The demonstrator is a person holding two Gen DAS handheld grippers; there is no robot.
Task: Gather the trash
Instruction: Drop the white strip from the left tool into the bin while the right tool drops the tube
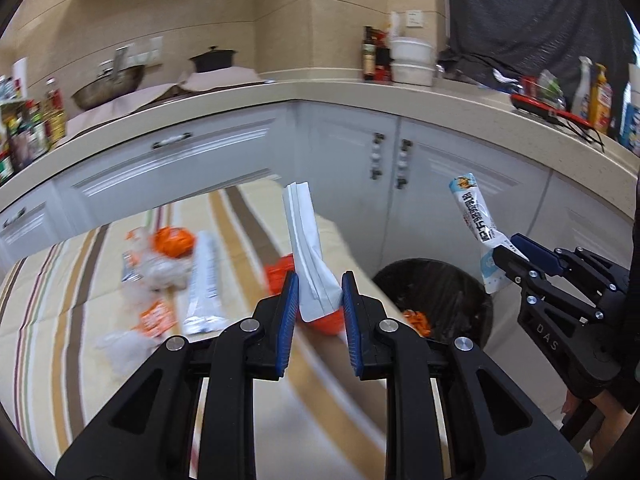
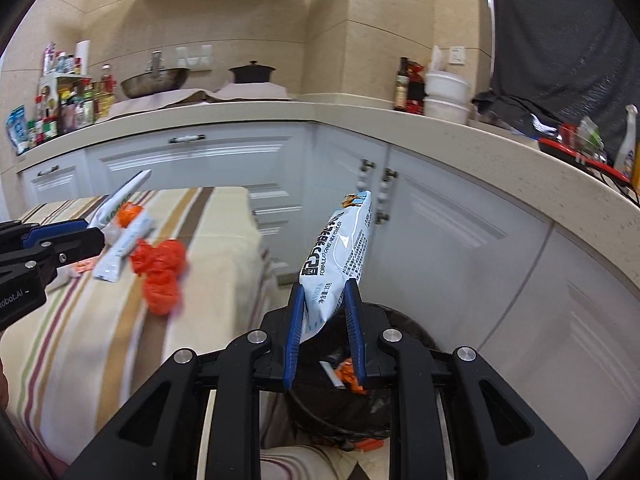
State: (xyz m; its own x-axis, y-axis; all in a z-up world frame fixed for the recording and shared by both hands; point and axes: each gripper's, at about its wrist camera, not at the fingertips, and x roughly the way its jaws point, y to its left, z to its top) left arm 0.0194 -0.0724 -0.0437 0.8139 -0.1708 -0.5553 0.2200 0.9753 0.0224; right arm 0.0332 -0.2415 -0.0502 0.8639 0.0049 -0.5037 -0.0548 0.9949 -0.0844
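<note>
Gripping a plain white pouch [image 1: 306,248], the left gripper [image 1: 319,300] has its blue pads pressed on the pouch's lower end; the pouch stands up, leaning slightly left. Right gripper [image 2: 323,308] is clenched on a pale blue sachet [image 2: 340,252], upright, printed "FORMULA CAMEL MILK POWDER" beside large Chinese characters, with a camel picture at the top.

Left wrist view: right gripper's body reads "DAS"; the sachet is held above a black trash bin [image 1: 436,296] with orange scraps inside. Right wrist view: left gripper's body reads "...obot.AI"; the bin sits directly under the right gripper, orange and white scraps visible in it.

Only the left view shows most of the litter remaining on the striped tablecloth [image 1: 60,300]: clear crumpled plastic [image 1: 160,268], orange wrappers [image 1: 174,242], a long white packet [image 1: 204,284]. Blurred.

Room: kitchen corner, beige countertop [image 2: 360,118], white cabinets [image 2: 200,160], wok [image 2: 154,80], dark pot [image 2: 252,72], bottles, tiled wall.
</note>
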